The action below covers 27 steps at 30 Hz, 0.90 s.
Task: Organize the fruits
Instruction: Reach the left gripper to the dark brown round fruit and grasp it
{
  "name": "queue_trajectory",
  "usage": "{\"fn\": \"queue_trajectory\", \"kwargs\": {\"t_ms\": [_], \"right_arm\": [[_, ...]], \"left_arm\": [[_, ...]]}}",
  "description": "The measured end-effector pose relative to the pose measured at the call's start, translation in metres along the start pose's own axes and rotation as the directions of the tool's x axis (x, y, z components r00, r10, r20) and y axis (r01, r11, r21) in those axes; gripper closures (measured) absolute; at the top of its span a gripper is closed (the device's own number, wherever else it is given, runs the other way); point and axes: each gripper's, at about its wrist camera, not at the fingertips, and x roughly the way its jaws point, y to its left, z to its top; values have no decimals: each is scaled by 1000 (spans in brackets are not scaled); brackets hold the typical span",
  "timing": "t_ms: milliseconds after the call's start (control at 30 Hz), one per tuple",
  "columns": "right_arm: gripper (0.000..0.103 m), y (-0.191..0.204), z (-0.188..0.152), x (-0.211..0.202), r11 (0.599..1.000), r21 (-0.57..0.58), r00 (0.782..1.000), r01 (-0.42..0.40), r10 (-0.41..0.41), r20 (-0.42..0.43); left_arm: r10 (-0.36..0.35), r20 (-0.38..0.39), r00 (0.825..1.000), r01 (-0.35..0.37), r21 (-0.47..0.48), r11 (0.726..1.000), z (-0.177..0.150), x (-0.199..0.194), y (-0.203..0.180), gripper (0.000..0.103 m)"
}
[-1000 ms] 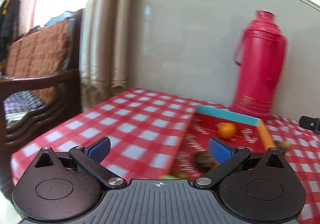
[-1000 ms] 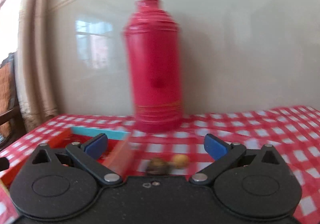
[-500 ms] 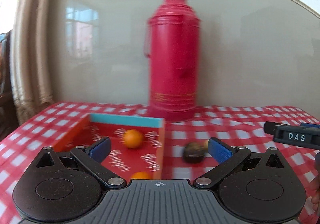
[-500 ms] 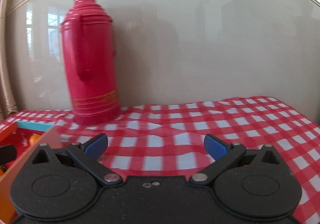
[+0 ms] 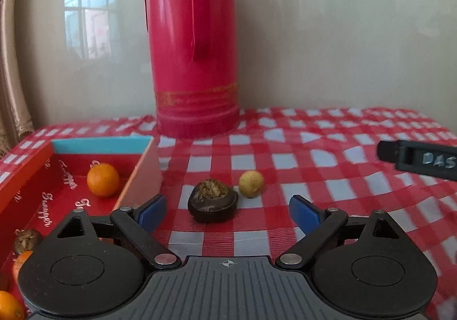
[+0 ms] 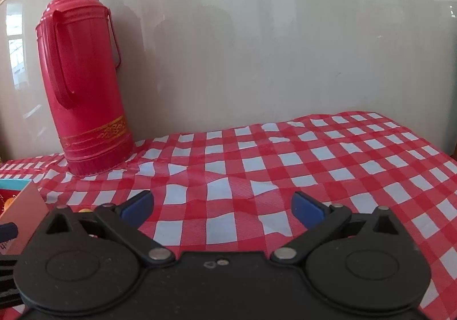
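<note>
A dark brown fruit (image 5: pixel 212 201) with a crumbly top lies on the checked cloth, and a small yellow fruit (image 5: pixel 250 184) lies just behind it to the right. My left gripper (image 5: pixel 227 214) hovers close in front of the dark fruit. Its jaws are closing and the pads do not touch the fruit, which lies just beyond the tips. To the left stands a red box (image 5: pixel 140 177) holding an orange (image 5: pixel 102 180), more oranges and a brown fruit (image 5: pixel 27 240). My right gripper (image 6: pixel 222 208) is open over bare cloth with nothing between its fingers.
A tall red thermos (image 5: pixel 194 63) stands against the wall behind the fruits, and shows in the right wrist view as the thermos (image 6: pixel 85 91) at the left. One finger of the right gripper, marked DAS (image 5: pixel 417 158), reaches in from the right. The box corner (image 6: pixel 22 205) sits at that view's left edge.
Both views have swung right. The box has slid to the left, and the dark and yellow fruits now lie straight ahead of the left gripper. The left pads have drawn closer together.
</note>
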Motion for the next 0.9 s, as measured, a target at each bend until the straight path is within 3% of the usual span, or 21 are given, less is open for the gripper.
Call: {"fn": "queue_trajectory", "kwargs": {"t_ms": [233, 367, 433, 567, 600, 633, 700, 867, 900], "right_arm": [[6, -7, 2, 11, 1000, 25, 1000, 5, -4, -30], [6, -11, 2, 14, 999, 44, 999, -2, 4, -38], [6, -14, 2, 15, 998, 62, 999, -4, 7, -41], [6, -20, 2, 16, 995, 102, 999, -19, 23, -44], [6, -22, 2, 15, 993, 113, 999, -22, 27, -44], [6, -24, 2, 15, 992, 122, 999, -26, 32, -44], [6, -28, 2, 14, 991, 135, 998, -26, 32, -44], [6, -42, 3, 12, 981, 191, 998, -25, 34, -44], [6, -44, 3, 12, 979, 203, 998, -27, 36, -45]], "left_arm": [[123, -15, 992, -123, 25, 992, 6, 25, -14, 13], [163, -18, 986, -162, 50, 985, 6, 23, -20, 27], [186, -28, 982, -184, 58, 981, 5, 24, -23, 27], [191, -89, 978, -192, 5, 981, 7, 32, -27, 27], [142, -127, 982, -153, -83, 985, 5, 34, -22, 27], [136, -130, 982, -154, -144, 977, 2, 34, -17, 27], [208, -123, 970, -226, -153, 962, 3, 31, -18, 27], [211, -139, 967, -233, -166, 958, 8, 43, -17, 27], [213, -138, 967, -235, -166, 958, 9, 44, -17, 31]]}}
